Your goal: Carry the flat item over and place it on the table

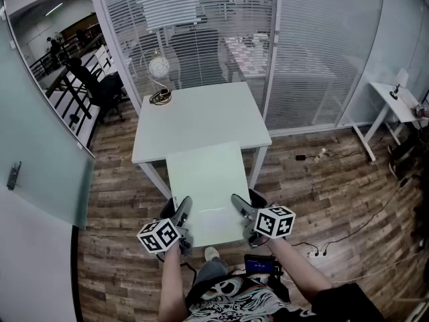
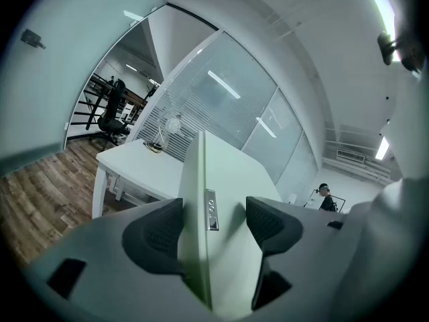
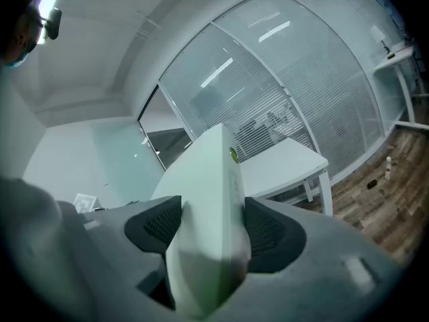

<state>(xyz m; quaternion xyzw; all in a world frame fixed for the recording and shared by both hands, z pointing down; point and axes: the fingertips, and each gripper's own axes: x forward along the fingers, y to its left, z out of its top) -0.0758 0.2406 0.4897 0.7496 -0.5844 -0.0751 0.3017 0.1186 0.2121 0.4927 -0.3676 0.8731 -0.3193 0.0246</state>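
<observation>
I hold a flat pale green panel (image 1: 204, 176) level in the air, just in front of the white table (image 1: 194, 116). My left gripper (image 1: 184, 212) grips its near left edge and my right gripper (image 1: 240, 208) its near right edge. In the left gripper view the panel (image 2: 201, 200) runs edge-on between the dark pads (image 2: 155, 233) of that gripper (image 2: 213, 223), with the table (image 2: 137, 166) beyond. In the right gripper view the panel (image 3: 211, 200) fills the gap of that gripper (image 3: 209, 227), both pads (image 3: 271, 230) pressed on it; the table (image 3: 281, 170) lies ahead.
A coiled cable (image 1: 159, 98) and a small round fan (image 1: 159, 67) sit on the table's far left corner. Glass walls with blinds stand behind it. A white side table (image 1: 395, 102) is at the right. Cables and a power strip (image 1: 315, 250) lie on the wood floor.
</observation>
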